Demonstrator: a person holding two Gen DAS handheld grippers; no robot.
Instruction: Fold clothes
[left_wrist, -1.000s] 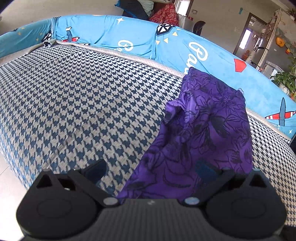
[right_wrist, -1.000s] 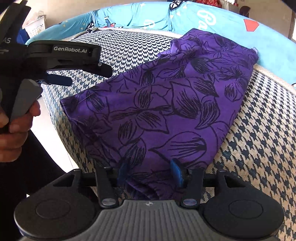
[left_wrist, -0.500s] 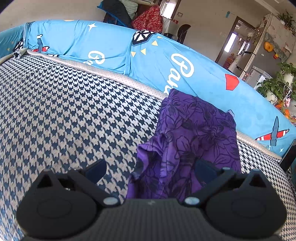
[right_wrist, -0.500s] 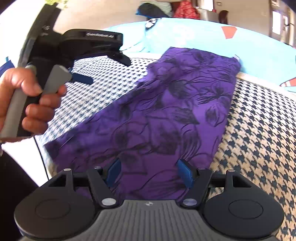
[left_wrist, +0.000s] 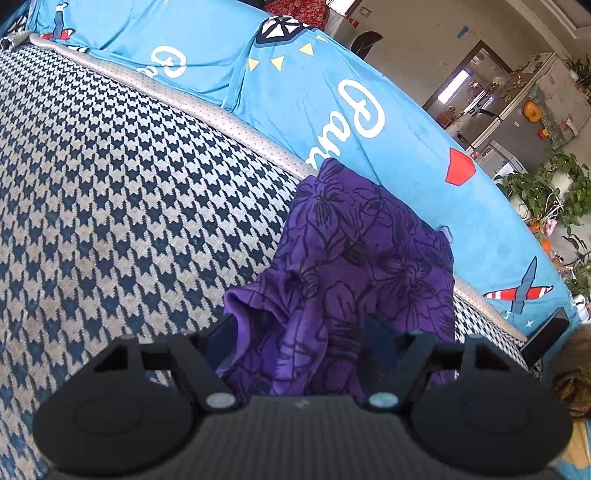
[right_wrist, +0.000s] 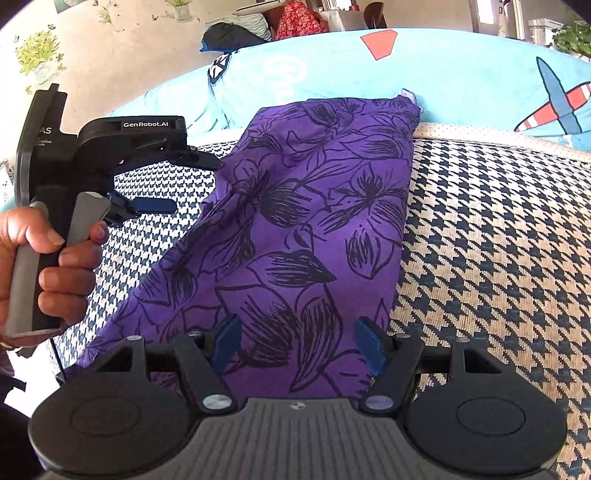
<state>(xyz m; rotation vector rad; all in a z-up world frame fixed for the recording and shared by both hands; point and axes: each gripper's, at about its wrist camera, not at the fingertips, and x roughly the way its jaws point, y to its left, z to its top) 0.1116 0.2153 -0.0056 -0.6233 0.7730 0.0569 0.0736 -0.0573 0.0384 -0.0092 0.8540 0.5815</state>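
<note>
Purple cloth (right_wrist: 314, 221): lying lengthwise on checked sofa (right_wrist: 498, 258).
Left tongs (left_wrist: 299, 339): closing around cloth's bunched near edge, not yet pinching.
Right tongs (right_wrist: 297, 343): spread, straddling near hem.
Next: likely pinching both, lifting toward far end.

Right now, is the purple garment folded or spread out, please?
Partly folded: the purple garment lies as a long, narrow strip on the houndstooth cushion, near end rumpled.

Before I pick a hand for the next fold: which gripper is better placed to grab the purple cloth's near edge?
Left gripper: its jaws are closing around a bunched edge of the cloth. The right gripper hovers open.
</note>
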